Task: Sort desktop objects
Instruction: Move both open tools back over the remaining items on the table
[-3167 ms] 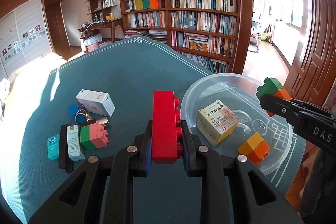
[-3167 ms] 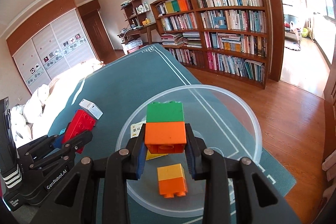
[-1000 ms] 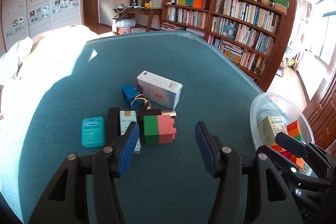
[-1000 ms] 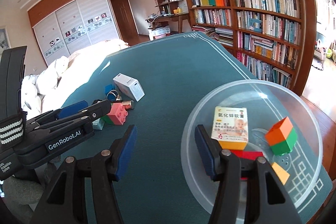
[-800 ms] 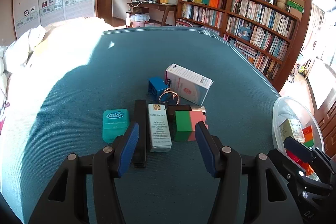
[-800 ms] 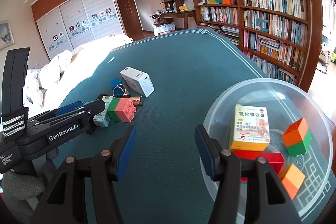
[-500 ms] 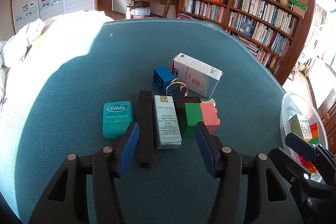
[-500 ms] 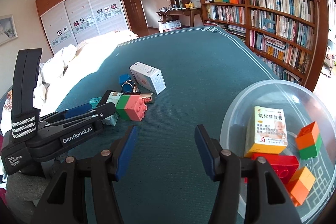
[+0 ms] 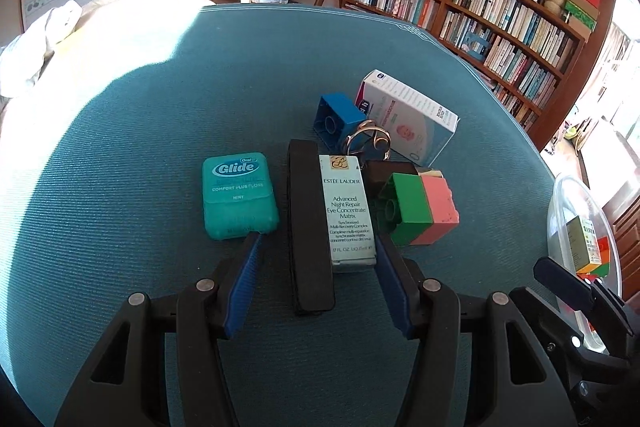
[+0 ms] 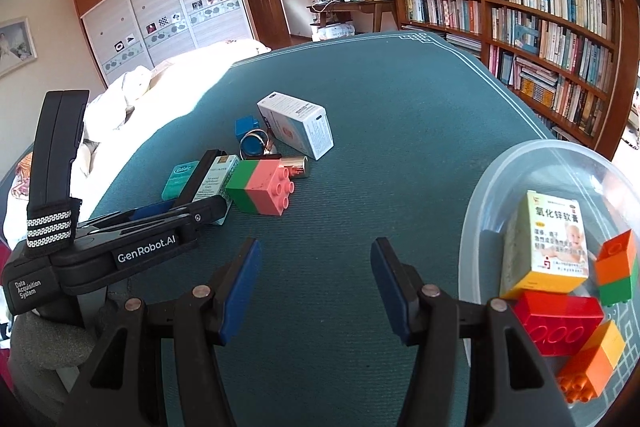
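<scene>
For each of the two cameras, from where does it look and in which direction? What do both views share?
Left wrist: sits on the left tool, low over the teal table, facing the Estee Lauder box and black bar between its open fingers; the right tool's tip shows at lower right.
Right wrist: sits on the right tool, open over bare cloth, facing the room; the left tool shows at left, the clear bowl at right.
Shared: the green-pink block, the white box, the Glide floss, the bookshelf.

Toy blocks [image 10: 262,192]: five. Boxes [image 10: 296,125]: three. Floss [image 9: 238,195]: one.
</scene>
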Tool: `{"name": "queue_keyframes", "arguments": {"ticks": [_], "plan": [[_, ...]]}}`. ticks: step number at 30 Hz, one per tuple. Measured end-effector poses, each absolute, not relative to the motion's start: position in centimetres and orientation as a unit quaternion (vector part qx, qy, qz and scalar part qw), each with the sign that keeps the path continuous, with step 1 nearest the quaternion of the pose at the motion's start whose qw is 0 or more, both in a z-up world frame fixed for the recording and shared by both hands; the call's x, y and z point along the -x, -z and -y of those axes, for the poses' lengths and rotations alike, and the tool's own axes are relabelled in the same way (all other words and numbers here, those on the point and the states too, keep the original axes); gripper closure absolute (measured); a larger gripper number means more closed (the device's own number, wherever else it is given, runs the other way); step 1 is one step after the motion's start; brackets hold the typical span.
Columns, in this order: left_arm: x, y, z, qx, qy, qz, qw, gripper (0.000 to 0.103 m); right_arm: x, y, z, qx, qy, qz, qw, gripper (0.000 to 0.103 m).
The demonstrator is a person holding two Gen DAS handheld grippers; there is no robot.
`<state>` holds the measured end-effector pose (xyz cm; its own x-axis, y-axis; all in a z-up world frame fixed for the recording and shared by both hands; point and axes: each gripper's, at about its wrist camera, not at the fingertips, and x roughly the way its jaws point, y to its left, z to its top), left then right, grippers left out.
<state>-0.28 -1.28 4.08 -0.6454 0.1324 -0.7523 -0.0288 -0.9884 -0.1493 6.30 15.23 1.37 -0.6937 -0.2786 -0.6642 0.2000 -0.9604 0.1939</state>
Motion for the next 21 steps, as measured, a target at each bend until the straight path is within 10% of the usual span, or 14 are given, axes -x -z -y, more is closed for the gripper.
{"name": "queue_keyframes", "arguments": {"ticks": [21], "plan": [[0.5, -4.7, 0.4, 0.426, -0.889, 0.057, 0.157, 0.05, -5.2, -0.5, -14.6, -0.393, 0.907, 0.066, 0.139, 0.041]]}}
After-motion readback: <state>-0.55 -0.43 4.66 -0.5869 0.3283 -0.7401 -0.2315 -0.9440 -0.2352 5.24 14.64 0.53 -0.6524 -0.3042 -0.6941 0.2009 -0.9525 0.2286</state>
